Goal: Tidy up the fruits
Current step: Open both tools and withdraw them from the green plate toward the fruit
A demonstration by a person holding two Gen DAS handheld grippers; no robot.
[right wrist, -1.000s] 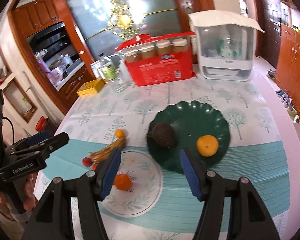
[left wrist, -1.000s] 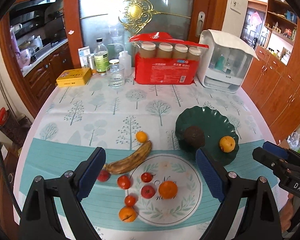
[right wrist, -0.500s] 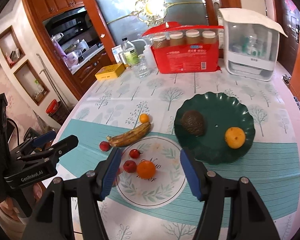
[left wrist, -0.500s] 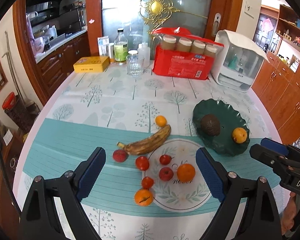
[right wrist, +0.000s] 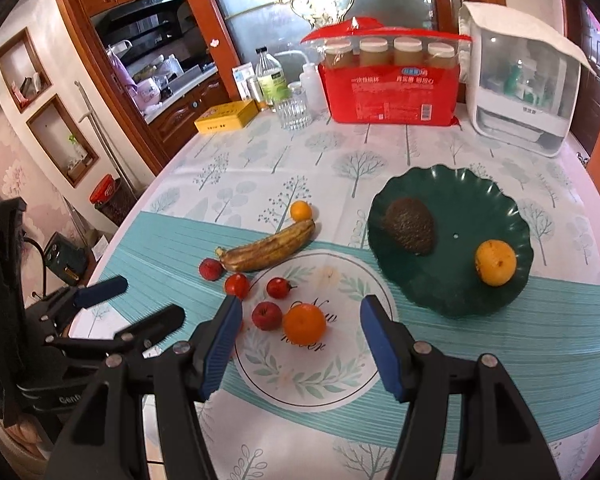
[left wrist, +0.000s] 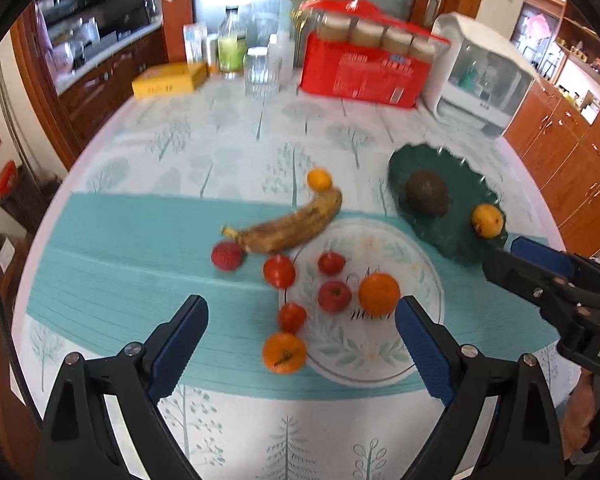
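A dark green plate (right wrist: 472, 204) holds an avocado (right wrist: 410, 226) and a yellow orange (right wrist: 495, 262); the plate also shows in the left wrist view (left wrist: 456, 240). On the cloth lie a brown banana (right wrist: 270, 248), a small orange (right wrist: 301, 211), an orange (right wrist: 304, 323) and several small red fruits such as an apple (right wrist: 267, 315). My left gripper (left wrist: 300, 344) is open and empty above the near fruits. My right gripper (right wrist: 300, 348) is open and empty just above the orange.
At the back stand a red package of jars (right wrist: 392, 80), a white plastic appliance (right wrist: 520, 80), a glass (right wrist: 294, 110), bottles and a yellow box (right wrist: 228, 117). The round table's edge (right wrist: 140, 196) curves off on the left, wooden cabinets beyond.
Both grippers have pulled back toward the table's near edge and dropped lower. The fruits and plate have not moved. Both stay open.
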